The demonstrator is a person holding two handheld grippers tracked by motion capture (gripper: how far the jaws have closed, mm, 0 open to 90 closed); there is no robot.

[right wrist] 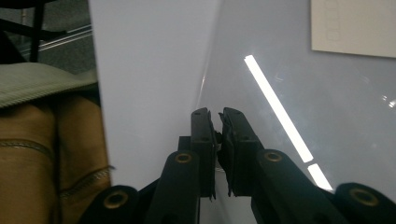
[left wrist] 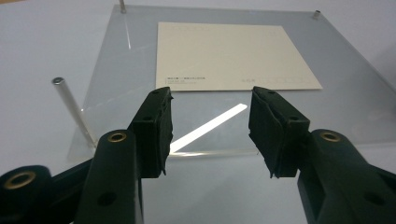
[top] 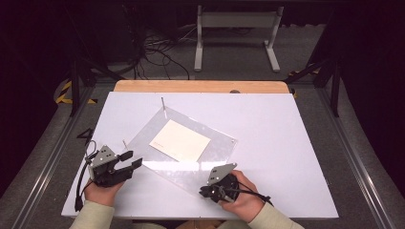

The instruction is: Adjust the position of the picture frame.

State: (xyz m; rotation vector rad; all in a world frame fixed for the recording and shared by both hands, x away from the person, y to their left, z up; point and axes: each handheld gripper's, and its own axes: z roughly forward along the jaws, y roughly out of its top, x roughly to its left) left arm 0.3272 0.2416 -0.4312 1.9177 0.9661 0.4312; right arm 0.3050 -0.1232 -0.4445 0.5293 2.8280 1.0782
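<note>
A clear, square acrylic plate point(top: 191, 164) with thin metal standoff posts point(left wrist: 70, 105) at its corners lies turned cornerwise on the white desk point(top: 277, 143), and a cream rectangular card point(top: 180, 140) rests flat on its middle. The plate's near edge sits between the two hands. The right gripper point(top: 206, 192), at the plate's near corner on the person's right side, is clenched on the edge of that plate: in the right gripper view its jaws stand almost together with the thin clear edge running in between the pads point(right wrist: 204, 140). The left gripper point(top: 133, 160) hovers just beside the plate's left edge, released, its jaws about half apart with nothing between them; in the left gripper view they face the plate's edge and the card beyond.
</note>
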